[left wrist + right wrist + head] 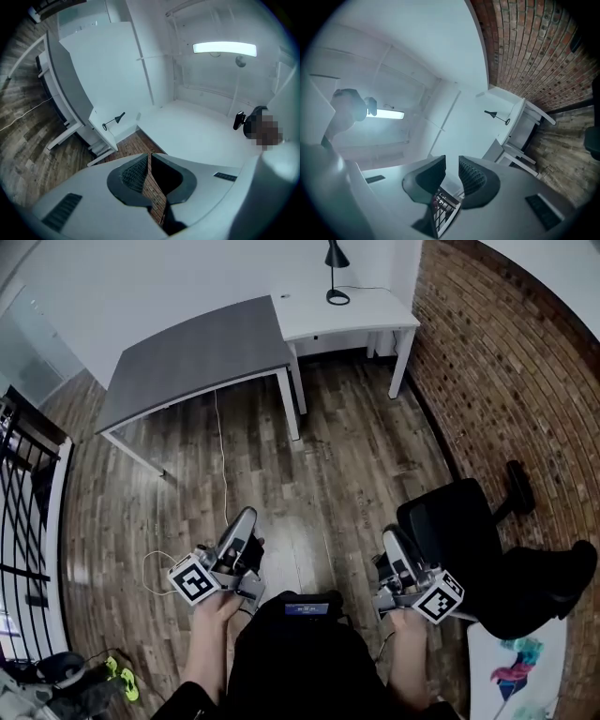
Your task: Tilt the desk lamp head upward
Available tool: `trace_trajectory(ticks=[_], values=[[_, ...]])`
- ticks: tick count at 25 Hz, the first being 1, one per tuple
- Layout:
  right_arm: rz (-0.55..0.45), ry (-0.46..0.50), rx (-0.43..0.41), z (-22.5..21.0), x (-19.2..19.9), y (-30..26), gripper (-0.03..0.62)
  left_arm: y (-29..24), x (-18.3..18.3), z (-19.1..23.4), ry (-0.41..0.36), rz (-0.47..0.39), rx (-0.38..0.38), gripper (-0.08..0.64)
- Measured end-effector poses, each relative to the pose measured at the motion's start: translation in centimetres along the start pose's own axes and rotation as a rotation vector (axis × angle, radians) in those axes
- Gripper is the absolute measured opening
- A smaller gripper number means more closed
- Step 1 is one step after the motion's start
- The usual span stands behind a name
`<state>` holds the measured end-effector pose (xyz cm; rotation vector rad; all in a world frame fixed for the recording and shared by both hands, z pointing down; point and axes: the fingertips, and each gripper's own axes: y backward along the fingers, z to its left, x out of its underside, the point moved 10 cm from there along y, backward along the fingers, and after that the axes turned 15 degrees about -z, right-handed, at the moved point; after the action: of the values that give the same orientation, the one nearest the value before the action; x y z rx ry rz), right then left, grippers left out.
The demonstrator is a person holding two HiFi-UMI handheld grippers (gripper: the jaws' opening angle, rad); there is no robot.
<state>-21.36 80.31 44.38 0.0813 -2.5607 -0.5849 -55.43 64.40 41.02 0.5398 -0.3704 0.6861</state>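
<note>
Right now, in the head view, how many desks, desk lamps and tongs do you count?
Desks: 2, the grey desk and the white desk
Desk lamps: 1, the desk lamp
Tongs: 2, the left tongs and the right tongs
Total: 5

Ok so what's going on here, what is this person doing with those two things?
A person stands on the wood floor with tongs in each hand, gripping nothing. The left tongs are shut, the right tongs open and empty. The black desk lamp sits on the white desk across the room, far from both, untouched.
</note>
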Motion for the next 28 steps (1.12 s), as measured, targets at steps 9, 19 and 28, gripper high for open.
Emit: trace_trajectory(ticks=[9, 19, 28], values=[[-0.091, 0.046, 0.156, -5.0, -3.7, -2.5, 0.091, -9.3, 2.3, 4.9, 0.077, 0.159, 0.166, 0.015], [-0.117, 0.177, 0.237, -8.7, -7.1, -15.1, 0.089, -23.3, 0.5, 12.6, 0.204, 0.187, 0.299, 0.015], [-0.076, 0.279, 0.304, -10.1, -6.5, -22.3, 0.089, -29.6, -1.8, 18.5, 0.309, 0.155, 0.353, 0.015]])
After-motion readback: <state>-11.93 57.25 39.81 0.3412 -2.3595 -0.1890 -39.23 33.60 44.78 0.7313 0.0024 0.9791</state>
